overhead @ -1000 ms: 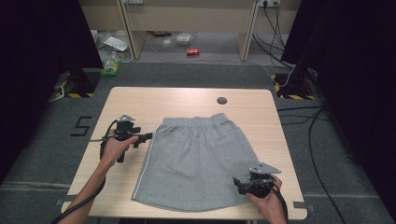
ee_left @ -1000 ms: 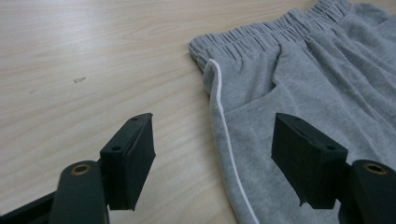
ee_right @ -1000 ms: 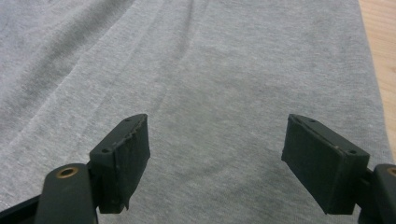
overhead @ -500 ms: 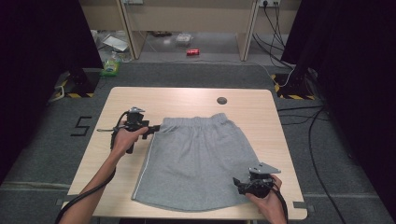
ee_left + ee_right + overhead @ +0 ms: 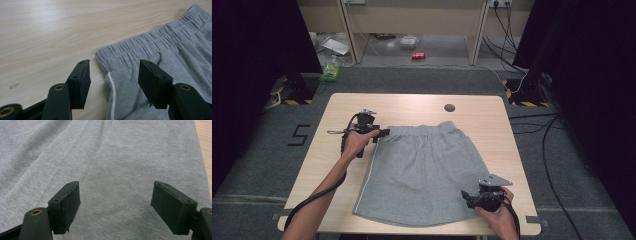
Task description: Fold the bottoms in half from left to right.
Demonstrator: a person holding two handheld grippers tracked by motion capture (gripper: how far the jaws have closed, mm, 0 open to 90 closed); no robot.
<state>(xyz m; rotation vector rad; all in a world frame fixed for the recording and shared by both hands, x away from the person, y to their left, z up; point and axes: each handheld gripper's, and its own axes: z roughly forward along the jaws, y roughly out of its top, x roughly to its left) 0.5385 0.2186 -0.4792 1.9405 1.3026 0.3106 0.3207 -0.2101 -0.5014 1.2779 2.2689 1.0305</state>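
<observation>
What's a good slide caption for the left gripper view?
Left gripper, jaws closing but still apart, straddles the waistband corner of grey shorts lying on a wooden table.

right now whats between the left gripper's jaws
The waistband corner of the grey shorts lies between the left gripper's open jaws, in the left gripper view.

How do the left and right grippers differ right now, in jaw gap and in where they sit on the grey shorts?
The left gripper has the narrower gap, its jaws having just been closing astride the elastic waistband corner; the right gripper stands wider. The left gripper is at the far left corner of the grey fabric shorts; the right gripper hovers over plain cloth near the near right hem. Both have black jaws and neither presses on the cloth.
</observation>
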